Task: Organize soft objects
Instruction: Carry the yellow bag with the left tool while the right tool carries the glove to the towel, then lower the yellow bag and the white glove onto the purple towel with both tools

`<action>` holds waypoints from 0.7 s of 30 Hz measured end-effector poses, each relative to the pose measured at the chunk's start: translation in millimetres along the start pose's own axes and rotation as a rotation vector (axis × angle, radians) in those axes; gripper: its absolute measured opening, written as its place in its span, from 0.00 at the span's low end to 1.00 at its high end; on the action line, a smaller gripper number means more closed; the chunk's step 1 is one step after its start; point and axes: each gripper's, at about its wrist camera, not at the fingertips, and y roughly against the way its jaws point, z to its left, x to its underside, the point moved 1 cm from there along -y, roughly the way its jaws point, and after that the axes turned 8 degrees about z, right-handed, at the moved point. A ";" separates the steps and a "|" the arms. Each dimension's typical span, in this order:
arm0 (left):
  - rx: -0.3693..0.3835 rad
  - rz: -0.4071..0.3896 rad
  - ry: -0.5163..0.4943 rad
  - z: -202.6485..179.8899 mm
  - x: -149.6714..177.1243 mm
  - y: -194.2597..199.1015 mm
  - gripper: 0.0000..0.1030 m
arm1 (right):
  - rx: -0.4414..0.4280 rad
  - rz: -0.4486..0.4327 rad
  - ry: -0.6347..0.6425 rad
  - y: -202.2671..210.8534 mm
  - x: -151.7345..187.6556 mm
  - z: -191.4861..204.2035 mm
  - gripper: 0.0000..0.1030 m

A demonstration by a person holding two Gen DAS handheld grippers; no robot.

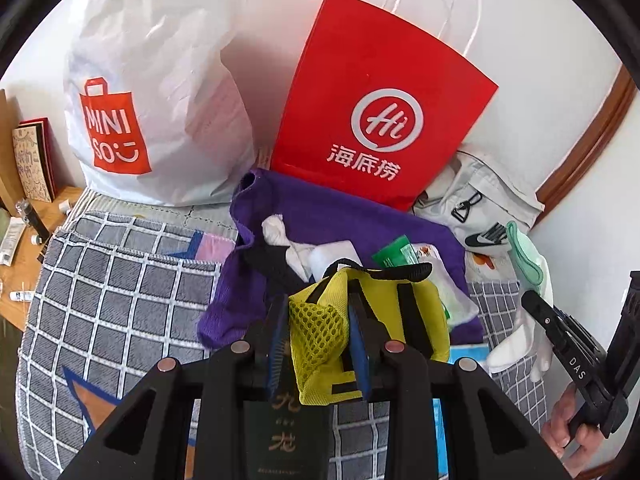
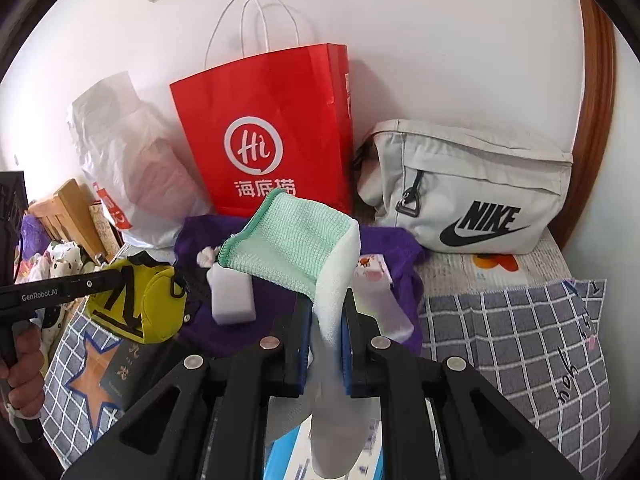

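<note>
Both grippers: black angular frames, blue finger pads (image 1: pixel 357 344), round silver bolts (image 2: pixel 269 343); white "GenRobot.AI" lettering (image 2: pixel 39 295).

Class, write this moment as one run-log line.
left tool: shut on yellow pouch | right tool: shut on white-green glove

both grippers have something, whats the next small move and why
Probably carry the yellow pouch forward toward the red paper bag: the left gripper is shut on it, the right gripper on a white-and-green glove, both above the purple cloth.
</note>
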 end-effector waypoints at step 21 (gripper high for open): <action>0.001 0.066 0.076 14.8 -38.8 -63.6 0.27 | -0.043 0.076 -0.038 -82.9 -48.6 -25.1 0.15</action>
